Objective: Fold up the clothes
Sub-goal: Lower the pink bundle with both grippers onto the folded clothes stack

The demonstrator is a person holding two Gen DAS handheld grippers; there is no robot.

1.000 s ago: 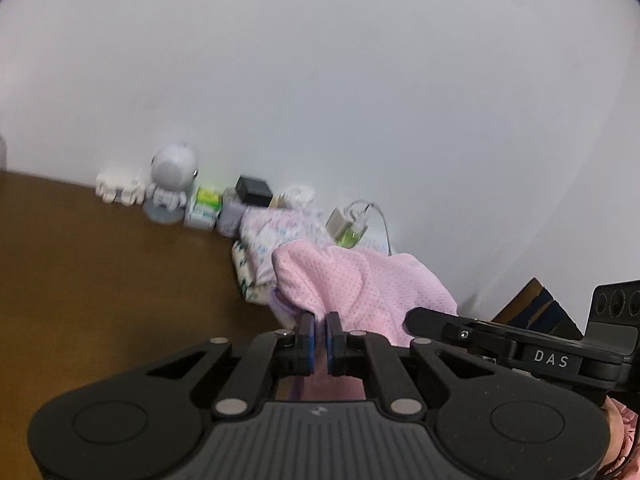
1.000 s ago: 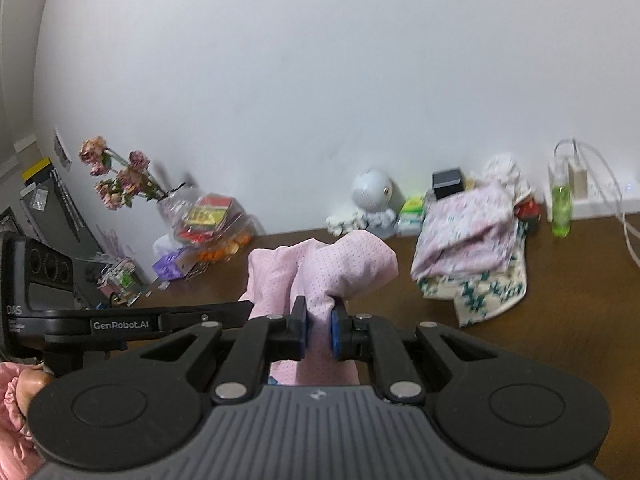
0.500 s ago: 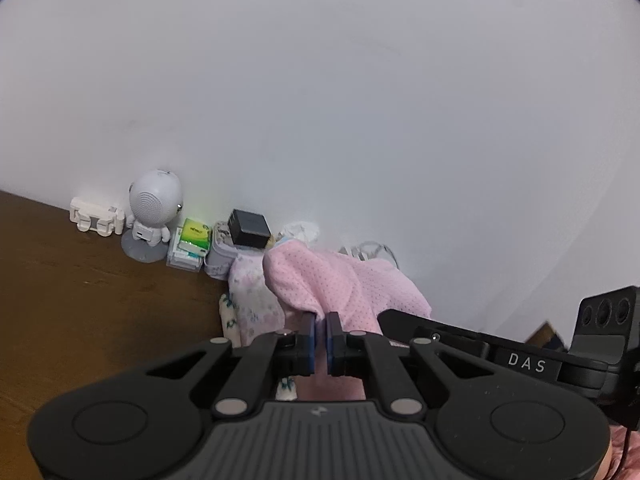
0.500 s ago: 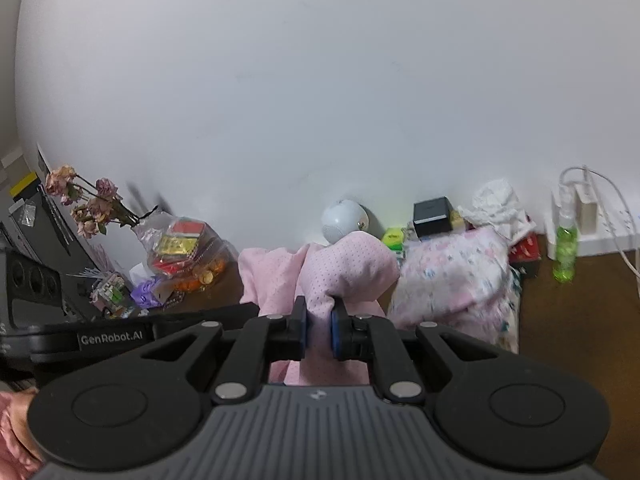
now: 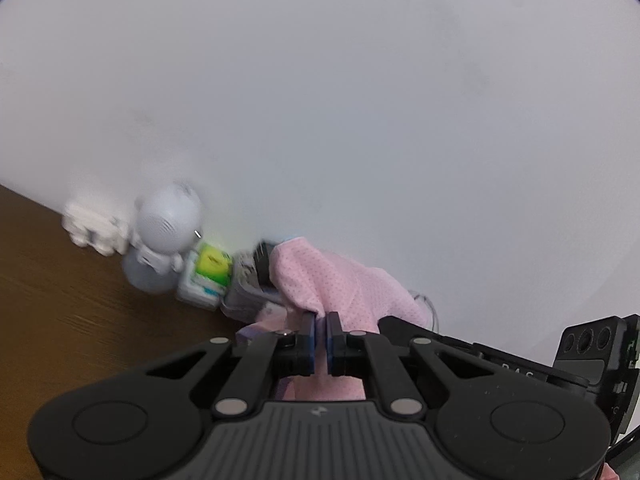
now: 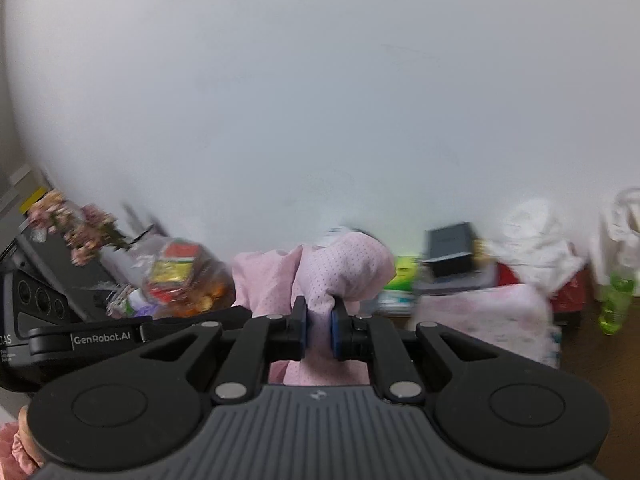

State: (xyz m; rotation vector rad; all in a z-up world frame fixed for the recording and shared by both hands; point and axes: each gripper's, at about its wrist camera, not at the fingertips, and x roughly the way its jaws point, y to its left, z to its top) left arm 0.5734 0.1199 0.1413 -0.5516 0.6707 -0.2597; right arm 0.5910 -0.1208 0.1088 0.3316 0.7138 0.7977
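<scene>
Left tongs (image 5: 319, 322): closer to the back wall than a second ago; the white robot figure (image 5: 168, 224) looms larger and blurred.
Right tongs (image 6: 319, 312): also nearer the wall; far less desk (image 6: 592, 352) shows than before.
Pink garment (image 5: 340, 284): carried forward between both tongs, now covering most of the folded floral pile (image 6: 492, 312) in the left view.
Green bottle (image 6: 616, 300): shifted to the right edge.

Home — cluttered wooden table (image 5: 60, 312), dried flowers (image 6: 76, 228)
</scene>
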